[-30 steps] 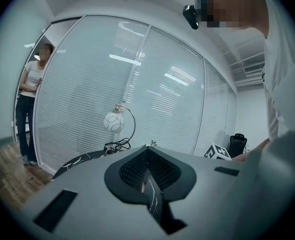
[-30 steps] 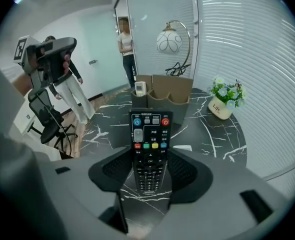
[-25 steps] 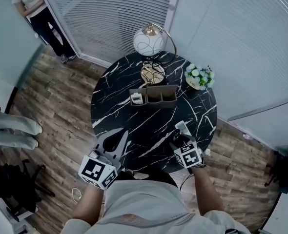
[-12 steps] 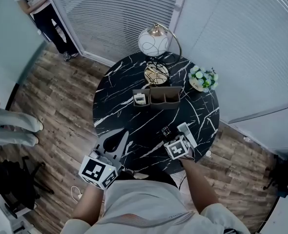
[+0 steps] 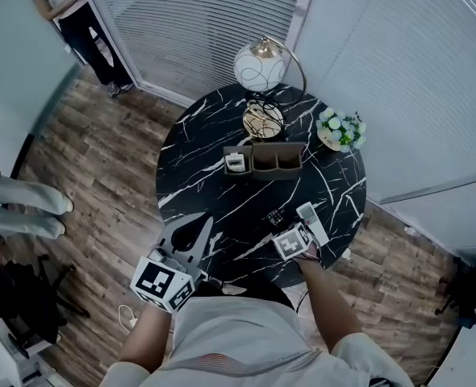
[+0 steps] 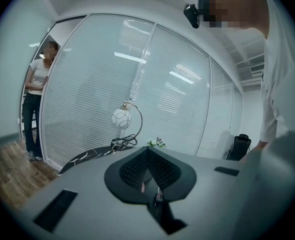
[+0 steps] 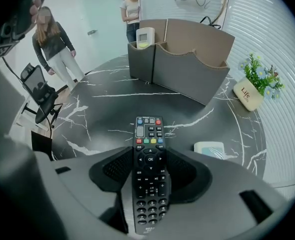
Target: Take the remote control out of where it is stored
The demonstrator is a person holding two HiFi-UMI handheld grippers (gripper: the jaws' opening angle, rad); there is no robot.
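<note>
A black remote control [image 7: 149, 169] with coloured buttons lies lengthwise between the jaws of my right gripper [image 7: 149, 151], which is shut on it and points steeply down. In the head view that gripper [image 5: 280, 224] hangs just above the near right part of the black marble table [image 5: 214, 192], with the remote's tip [image 5: 275, 216] poking out ahead. The brown three-compartment organizer [image 5: 264, 161] stands mid-table, with a small white remote [image 5: 236, 163] in its left compartment. My left gripper [image 5: 191, 234] hovers at the table's near left edge, shut and empty [image 6: 147, 153].
A white remote [image 5: 311, 220] lies flat on the table just right of my right gripper. A globe lamp [image 5: 259, 64] and a flower pot [image 5: 340, 127] stand at the back. People stand on the wooden floor [image 5: 85, 22] to the left.
My right gripper has sunk toward the tabletop and shifted slightly left with the black remote in it. The left gripper has stayed where it was.
</note>
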